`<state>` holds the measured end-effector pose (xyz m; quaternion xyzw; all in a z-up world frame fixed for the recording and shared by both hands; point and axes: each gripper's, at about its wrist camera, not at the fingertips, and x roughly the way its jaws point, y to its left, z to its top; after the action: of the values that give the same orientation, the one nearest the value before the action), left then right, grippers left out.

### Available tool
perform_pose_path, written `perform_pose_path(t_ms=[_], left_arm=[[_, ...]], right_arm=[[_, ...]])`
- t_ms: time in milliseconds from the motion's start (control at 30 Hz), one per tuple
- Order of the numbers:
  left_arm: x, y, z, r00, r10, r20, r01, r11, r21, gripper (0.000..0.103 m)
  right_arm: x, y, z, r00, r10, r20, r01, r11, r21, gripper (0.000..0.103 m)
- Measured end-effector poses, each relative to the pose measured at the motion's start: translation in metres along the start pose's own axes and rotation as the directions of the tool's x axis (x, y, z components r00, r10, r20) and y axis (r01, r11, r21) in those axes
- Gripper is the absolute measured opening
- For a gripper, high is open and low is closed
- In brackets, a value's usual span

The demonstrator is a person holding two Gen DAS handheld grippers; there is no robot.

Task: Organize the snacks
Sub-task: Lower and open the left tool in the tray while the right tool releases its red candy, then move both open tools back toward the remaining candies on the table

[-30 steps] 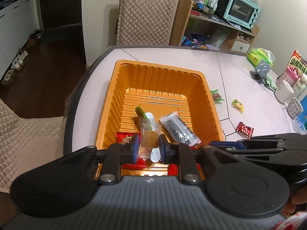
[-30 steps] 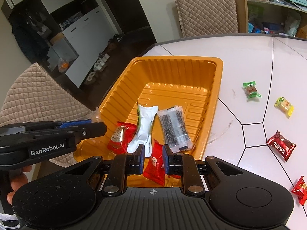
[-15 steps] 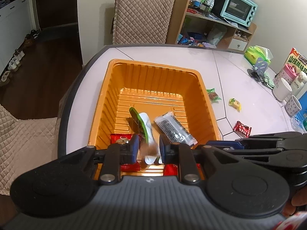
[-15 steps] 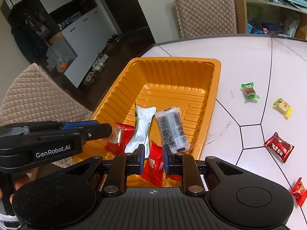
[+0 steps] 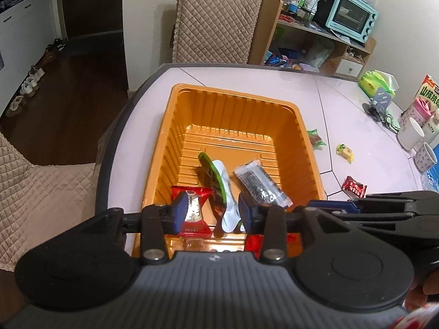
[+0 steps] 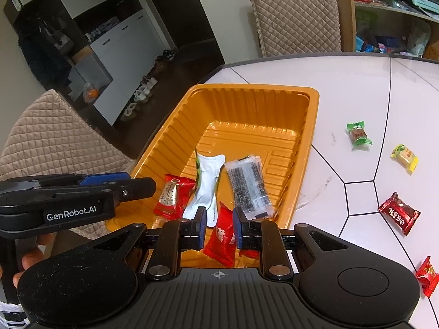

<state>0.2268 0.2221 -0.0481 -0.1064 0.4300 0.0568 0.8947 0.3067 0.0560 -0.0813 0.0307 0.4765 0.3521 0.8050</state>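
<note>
Snacks in tray: a red packet with pale lettering (image 6: 171, 196), a white-and-green pouch (image 6: 205, 185), a clear packet of dark pieces (image 6: 248, 185) and another red packet (image 6: 222, 237) are seen lying in the near half of the orange tray (image 6: 311, 115).
Tray position: the orange tray is set near the table (image 6: 356, 82) edge, beside a quilted chair (image 6: 52, 142).
Snacks outside: a green candy (image 6: 358, 134), a yellow candy (image 6: 405, 156) and two red candies (image 6: 399, 212) (image 6: 426, 275) are scattered on the table, well apart from the tray.
Left gripper (image 5: 212, 213): held above the near end of the tray, jaws spread wide, nothing gripped.
Right gripper (image 6: 219, 226): jaws are parted narrowly over the nearest red packet; whether it is gripped cannot be told.
Background: a mint toaster oven (image 5: 351, 15) is seen on a shelf, and mugs (image 5: 414, 134) at the table's right.
</note>
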Motion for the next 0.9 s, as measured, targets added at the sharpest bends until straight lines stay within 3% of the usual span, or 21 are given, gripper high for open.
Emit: perform_pose_path(t_ms=[167,300,467,900], left_arm=[[-0.007,0.003,-0.003,1.0,0.009,0.005,-0.009,1.0,-0.013,0.037],[-0.015,0.002,-0.006,1.0,0.019,0.014,-0.019,1.0,-0.021,0.041],[-0.028,0.0,-0.017,1.0,0.025,0.018,-0.025,0.999,-0.027,0.044],[-0.057,-0.033,-0.051,1.0,-0.008,0.013,0.008,1.0,0.001,0.046]], right_arm=[[-0.003,0.003,-0.001,1.0,0.001,0.003,-0.001,1.0,-0.008,0.024],[-0.009,0.005,-0.004,1.0,0.009,0.016,-0.009,1.0,-0.009,0.041],[-0.023,0.004,-0.012,0.999,0.02,0.037,-0.02,1.0,0.001,0.05],[-0.079,-0.022,-0.058,0.997,0.001,0.081,-0.007,0.997,0.078,0.056]])
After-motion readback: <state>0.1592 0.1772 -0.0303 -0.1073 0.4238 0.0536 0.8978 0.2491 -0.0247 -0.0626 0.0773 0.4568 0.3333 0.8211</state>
